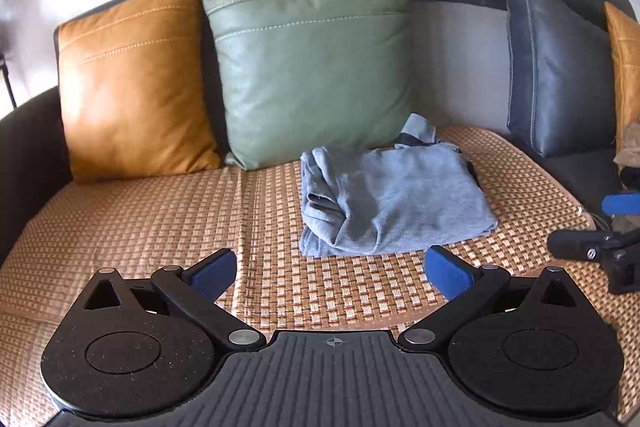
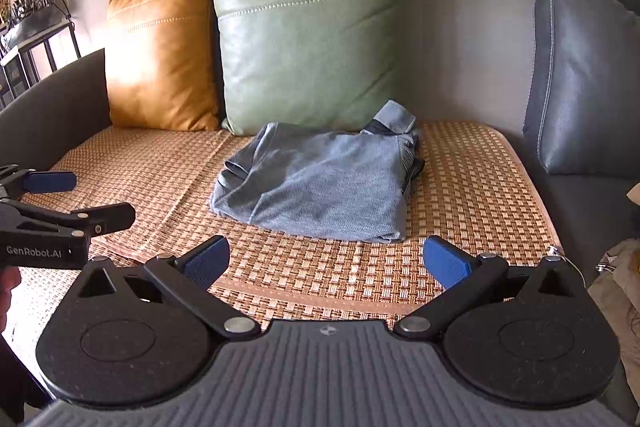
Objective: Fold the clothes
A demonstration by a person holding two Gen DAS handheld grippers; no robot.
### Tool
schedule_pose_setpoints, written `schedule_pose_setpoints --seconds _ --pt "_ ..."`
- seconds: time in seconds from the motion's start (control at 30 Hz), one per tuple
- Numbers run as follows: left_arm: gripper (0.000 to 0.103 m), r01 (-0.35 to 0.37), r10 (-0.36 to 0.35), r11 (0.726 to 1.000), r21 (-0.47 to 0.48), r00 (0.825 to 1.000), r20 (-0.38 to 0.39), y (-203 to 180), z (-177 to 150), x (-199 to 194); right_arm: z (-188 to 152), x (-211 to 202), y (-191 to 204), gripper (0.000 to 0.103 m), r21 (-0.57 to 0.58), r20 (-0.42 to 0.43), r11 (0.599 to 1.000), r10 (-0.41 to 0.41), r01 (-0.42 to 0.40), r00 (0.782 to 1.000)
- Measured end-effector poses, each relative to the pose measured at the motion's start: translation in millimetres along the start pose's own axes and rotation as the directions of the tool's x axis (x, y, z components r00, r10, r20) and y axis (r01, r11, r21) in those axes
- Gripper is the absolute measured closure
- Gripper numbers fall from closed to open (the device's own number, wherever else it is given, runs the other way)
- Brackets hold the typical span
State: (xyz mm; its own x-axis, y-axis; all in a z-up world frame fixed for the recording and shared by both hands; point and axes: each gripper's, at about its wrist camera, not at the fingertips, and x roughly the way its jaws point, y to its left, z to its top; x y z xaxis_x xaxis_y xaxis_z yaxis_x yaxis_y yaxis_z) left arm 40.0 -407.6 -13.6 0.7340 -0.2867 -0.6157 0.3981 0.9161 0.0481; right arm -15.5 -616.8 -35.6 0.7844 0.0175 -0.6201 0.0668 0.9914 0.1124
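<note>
A folded light blue garment (image 1: 388, 199) lies on the woven mat (image 1: 160, 219) of a sofa seat, in front of the green cushion. In the right wrist view the same garment (image 2: 320, 183) sits mid-seat, a strap end sticking up at its back. My left gripper (image 1: 332, 273) hovers open just short of the garment's near edge, nothing between its blue pads. My right gripper (image 2: 326, 263) is open too, empty, near the mat's front edge. Each gripper shows in the other's view: the right gripper (image 1: 600, 227) at the right edge, the left gripper (image 2: 72, 199) at the left edge.
An orange cushion (image 1: 132, 83) and a green cushion (image 1: 312, 59) lean against the sofa back. A dark leather cushion (image 1: 560, 59) stands at the right. A beige cloth (image 2: 620, 287) lies off the mat's right side. A shelf with plants (image 2: 32, 11) stands far left.
</note>
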Motion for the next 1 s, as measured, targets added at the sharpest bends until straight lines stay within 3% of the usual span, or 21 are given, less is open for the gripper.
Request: schedule_pose_setpoints --seconds 0.7,1.0 --pt "0.0 0.001 -0.004 0.999 -0.043 0.998 -0.065 -20 8 43 5 30 1 0.001 -0.087 -0.09 0.996 0.0 -0.008 0.996" --pt "0.0 0.01 -0.012 0.999 -0.037 0.997 -0.072 -22 12 50 3 35 -2 0.0 -0.073 -0.111 0.997 -0.02 0.012 0.994"
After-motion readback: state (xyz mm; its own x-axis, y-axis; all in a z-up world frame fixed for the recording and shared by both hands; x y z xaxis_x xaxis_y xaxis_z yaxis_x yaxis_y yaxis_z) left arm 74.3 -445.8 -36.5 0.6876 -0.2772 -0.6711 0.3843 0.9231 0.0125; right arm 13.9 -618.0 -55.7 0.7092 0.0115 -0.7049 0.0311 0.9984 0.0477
